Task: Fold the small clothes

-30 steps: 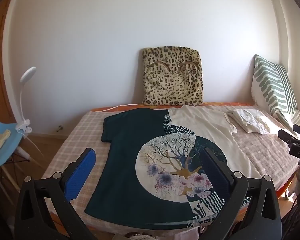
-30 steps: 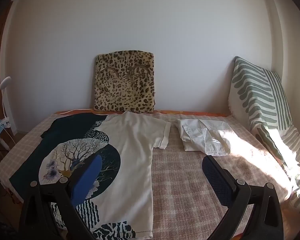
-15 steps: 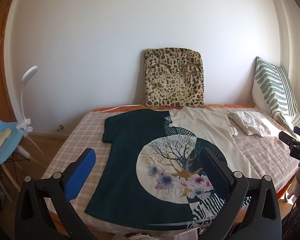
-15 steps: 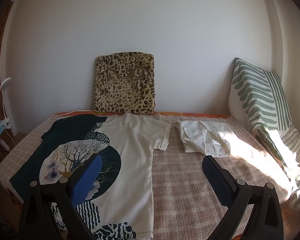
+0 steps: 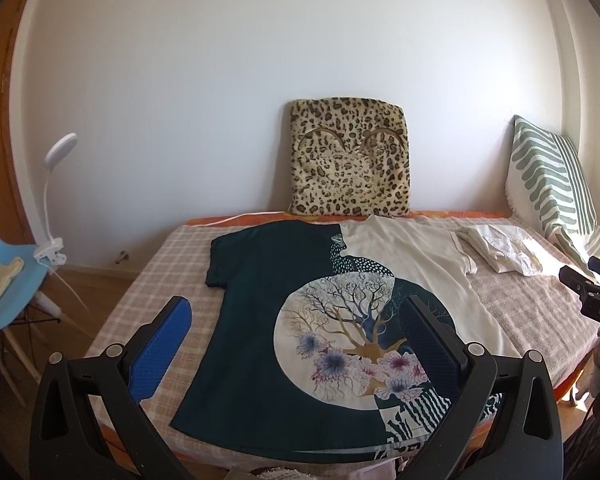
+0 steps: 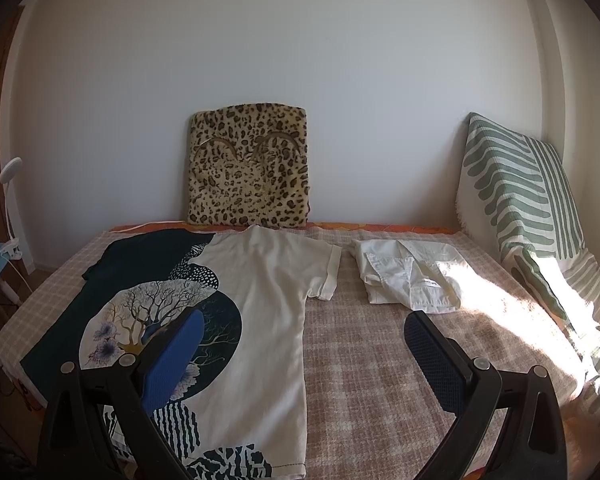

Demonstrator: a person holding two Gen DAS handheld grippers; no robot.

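A dark green and cream T-shirt with a tree print point(image 5: 324, 320) lies flat on the bed, hem toward me; it also shows in the right wrist view point(image 6: 260, 304). A folded white garment point(image 6: 410, 276) lies to its right, also seen in the left wrist view point(image 5: 500, 250). My left gripper point(image 5: 296, 340) is open and empty, held above the shirt's near hem. My right gripper point(image 6: 304, 344) is open and empty above the shirt's right edge and the bedcover. The right gripper's body point(image 5: 592, 292) shows at the right edge of the left wrist view.
The bed has a checked pink cover point(image 6: 380, 380). A leopard-print cushion point(image 5: 350, 158) leans on the back wall. A green striped pillow point(image 6: 520, 208) stands at the right. A blue chair point(image 5: 4, 284) with a clip lamp point(image 5: 54, 200) stands left of the bed.
Both grippers have shifted slightly, so the scene sits a little lower in view. Both stay open and nothing on the bed has moved.
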